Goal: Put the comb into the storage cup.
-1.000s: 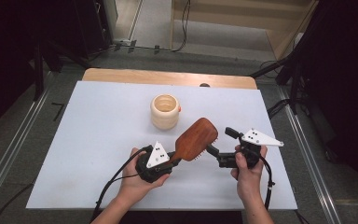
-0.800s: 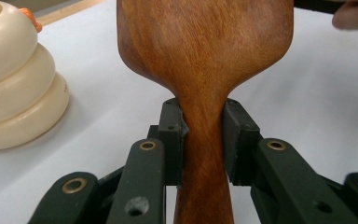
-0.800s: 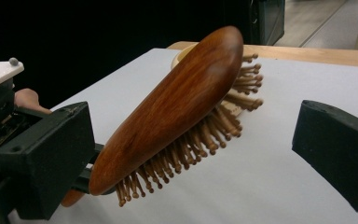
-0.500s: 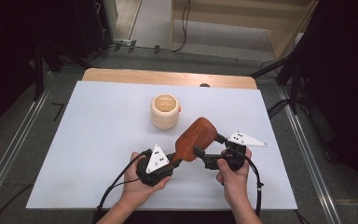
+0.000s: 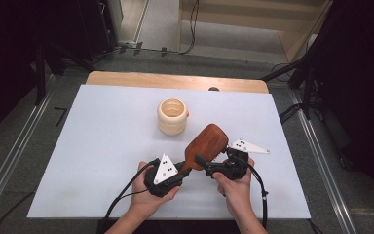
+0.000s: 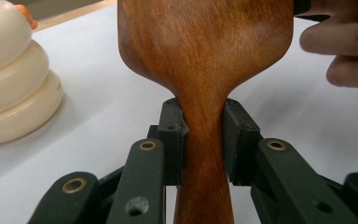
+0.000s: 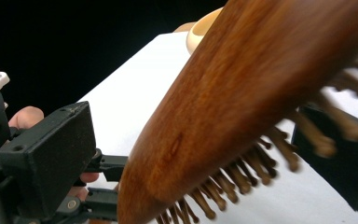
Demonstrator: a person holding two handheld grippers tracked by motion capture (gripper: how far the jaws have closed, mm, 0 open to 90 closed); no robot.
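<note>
1. Between the two pads of the left gripper [image 6: 204, 140]: neck of the wooden hairbrush [image 6: 205, 56], clamped hard on both sides. Brush head rises straight ahead of the jaws and is cut off at the top of the left gripper view; handle end drops out of frame below.
2. High view: left gripper [image 5: 179, 171] is mostly covered by its grey plate and the hand, so the jaw contact can't be read there. Hairbrush [image 5: 207, 145] angles up and away from it.
3. Right gripper [image 5: 209, 165] sits just beside the brush head, jaws standing apart. Right gripper view puts the hairbrush [image 7: 242, 98] head between them, bristles facing down; no pad contact visible. The jaw on that view's right is blurred and partly behind bristles.
4. Bristle tips near that jaw are motion-smeared; exact gap to the pad unclear.
5. Ribbed cream cup [image 5: 172, 116] stands well beyond both grippers on the white table [image 5: 102, 136]; cut off at the left edge in the left gripper view [image 6: 9, 79].
</note>
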